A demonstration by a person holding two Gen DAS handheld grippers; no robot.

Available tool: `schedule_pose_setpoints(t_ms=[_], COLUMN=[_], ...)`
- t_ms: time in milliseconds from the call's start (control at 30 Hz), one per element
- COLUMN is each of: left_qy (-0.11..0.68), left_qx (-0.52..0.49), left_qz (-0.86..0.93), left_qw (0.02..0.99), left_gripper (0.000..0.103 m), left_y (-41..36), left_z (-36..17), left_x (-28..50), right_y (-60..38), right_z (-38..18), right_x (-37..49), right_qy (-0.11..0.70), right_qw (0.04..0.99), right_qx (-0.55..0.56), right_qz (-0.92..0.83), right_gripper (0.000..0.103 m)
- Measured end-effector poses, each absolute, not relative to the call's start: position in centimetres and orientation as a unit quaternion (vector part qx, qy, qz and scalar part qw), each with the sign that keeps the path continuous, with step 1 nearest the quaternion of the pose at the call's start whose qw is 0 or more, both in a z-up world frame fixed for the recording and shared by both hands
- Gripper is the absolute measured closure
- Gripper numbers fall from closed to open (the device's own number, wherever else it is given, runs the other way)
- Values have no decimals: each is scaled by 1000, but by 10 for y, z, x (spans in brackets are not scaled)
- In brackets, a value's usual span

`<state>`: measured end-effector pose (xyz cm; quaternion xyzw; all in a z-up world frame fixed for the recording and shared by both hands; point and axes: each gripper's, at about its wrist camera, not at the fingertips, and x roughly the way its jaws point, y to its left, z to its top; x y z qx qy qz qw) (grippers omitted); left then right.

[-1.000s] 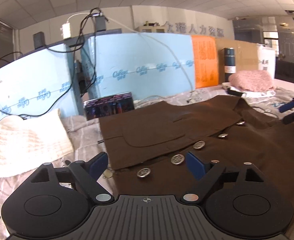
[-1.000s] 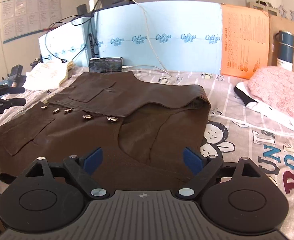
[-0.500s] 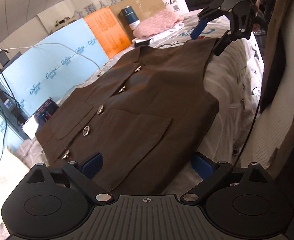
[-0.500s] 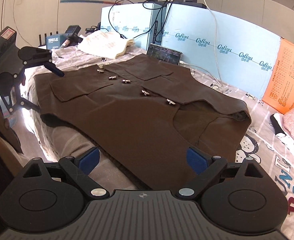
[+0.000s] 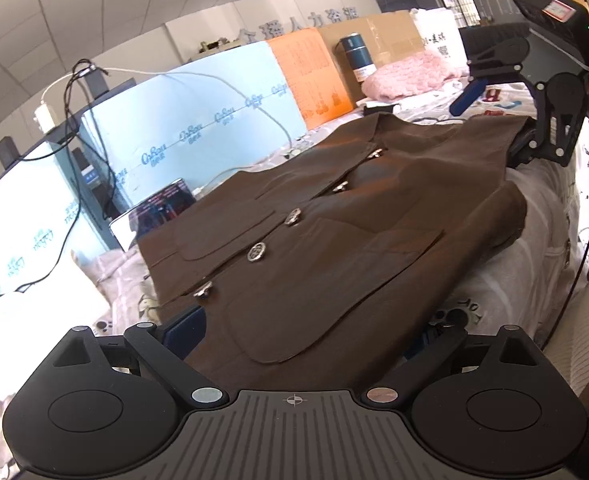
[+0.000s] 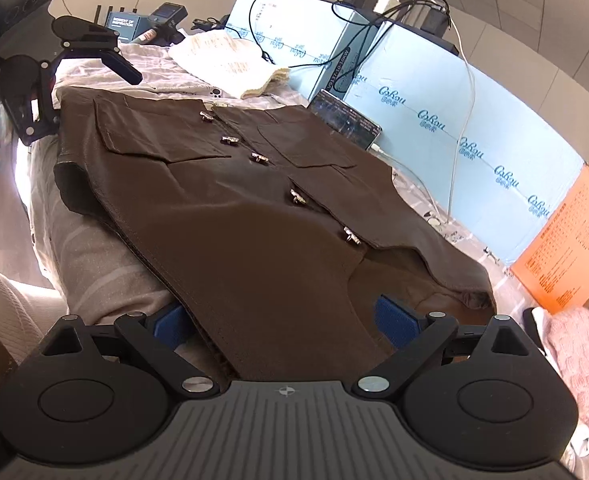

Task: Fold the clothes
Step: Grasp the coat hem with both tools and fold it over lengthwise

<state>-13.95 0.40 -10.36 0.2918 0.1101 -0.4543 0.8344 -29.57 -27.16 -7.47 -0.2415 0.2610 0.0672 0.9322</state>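
Observation:
A brown vest with silver buttons lies flat on the cloth-covered table, its near side draped over the front edge; it also fills the right wrist view. My left gripper is open, its blue pads straddling the vest's bottom hem corner. My right gripper is open, its pads on either side of the vest's shoulder edge. Each gripper shows in the other's view: the right one at the vest's far end, the left one likewise.
Blue foam boards and cables stand behind the table. A phone lies beside the vest. A cream knit sits at one end, a pink knit and a blue flask at the other.
Both grippers have dropped to the vest's near edge. Their open pads now straddle the fabric at the hem corner and the shoulder.

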Motion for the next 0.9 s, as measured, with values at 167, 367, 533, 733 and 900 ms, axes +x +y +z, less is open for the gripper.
schedule_pose_setpoints(t_ms=[167, 367, 533, 733, 900], left_qy=[94, 78, 76, 47, 3], left_qx=[261, 226, 221, 223, 227], left_qz=[-466, -480, -492, -505, -491], left_qw=[840, 844, 839, 833, 841], left_gripper=[46, 92, 96, 96, 95], left_y=[7, 7, 13, 25, 8], left_z=[-95, -86, -82, -68, -53], left_x=[-131, -122, -135, -163, -138], right_y=[-279, -288, -289, -293, -298], right_z=[-80, -77, -72, -48, -25], right_x=[-303, -316, -326, -351, -355], right_qy=[250, 264, 282, 261, 217], right_qw=[912, 907, 912, 930, 938], right_qx=[-326, -329, -298, -258, -271], right_qz=[-6, 0, 22, 27, 17], right_gripper=[13, 89, 99, 99, 99])
